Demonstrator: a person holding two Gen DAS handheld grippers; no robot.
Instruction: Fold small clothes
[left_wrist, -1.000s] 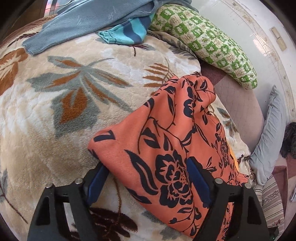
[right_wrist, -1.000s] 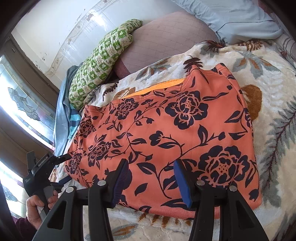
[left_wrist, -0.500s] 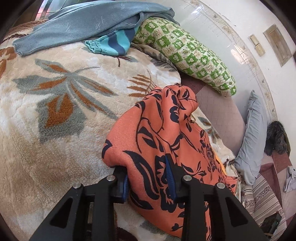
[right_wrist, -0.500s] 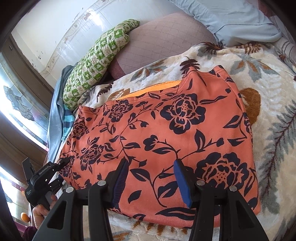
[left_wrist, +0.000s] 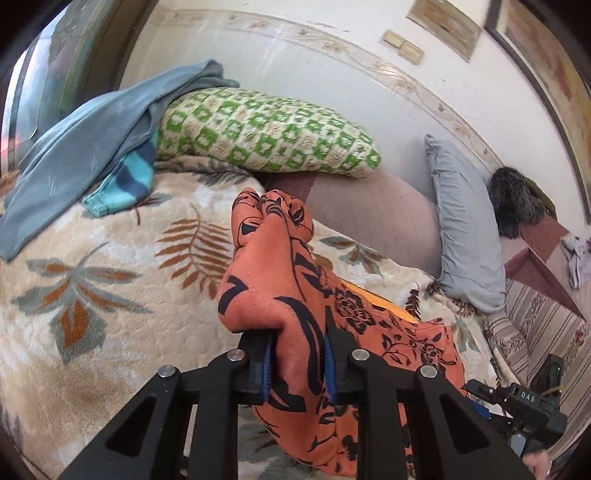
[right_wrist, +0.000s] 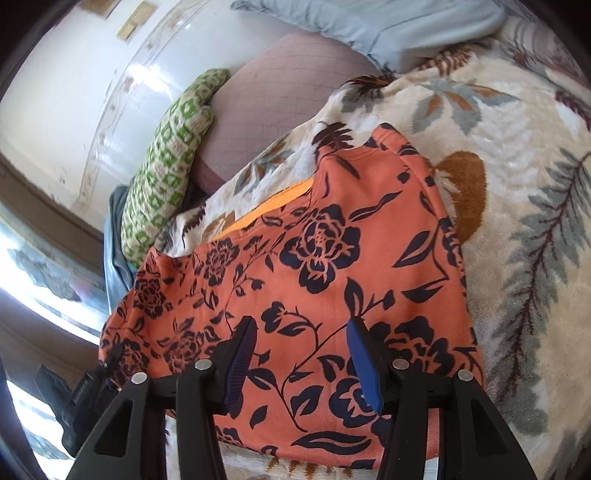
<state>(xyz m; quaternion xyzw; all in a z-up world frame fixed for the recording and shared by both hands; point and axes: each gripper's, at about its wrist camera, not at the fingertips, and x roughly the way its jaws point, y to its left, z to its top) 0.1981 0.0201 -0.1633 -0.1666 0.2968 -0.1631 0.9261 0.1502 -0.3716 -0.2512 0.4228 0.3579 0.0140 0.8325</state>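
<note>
The orange floral garment (right_wrist: 332, 280) lies mostly flat on the leaf-patterned blanket (left_wrist: 92, 295), short of the green checked pillow (left_wrist: 266, 140) and the mauve bolster (right_wrist: 280, 99) at the wall side of the bed. One end of the garment is bunched and lifted off the blanket: the left gripper (left_wrist: 297, 363) has just been closing its jaws and now pinches a thick gather of that cloth between its blue pads, the fabric humping up ahead of them. Over the flat part of the garment, nearer its front hem, the right gripper (right_wrist: 303, 362) hangs with its jaws spread and nothing between them; whether its tips touch the cloth I cannot tell. The step in hand looks like carrying the lifted end across the garment to make a fold. To do it well, the left grip probably wants to hold all layers of the gather, travel low and level so the cloth lays over without dragging the rest, and the right gripper could press the flat part down as an anchor along the fold line. Beyond the garment, a blue-grey cloth (left_wrist: 85, 147) and a striped teal piece (left_wrist: 125, 181) lie by the pillow, clear of the fold; a pale blue pillow (left_wrist: 465, 229) leans farther along the wall.
</note>
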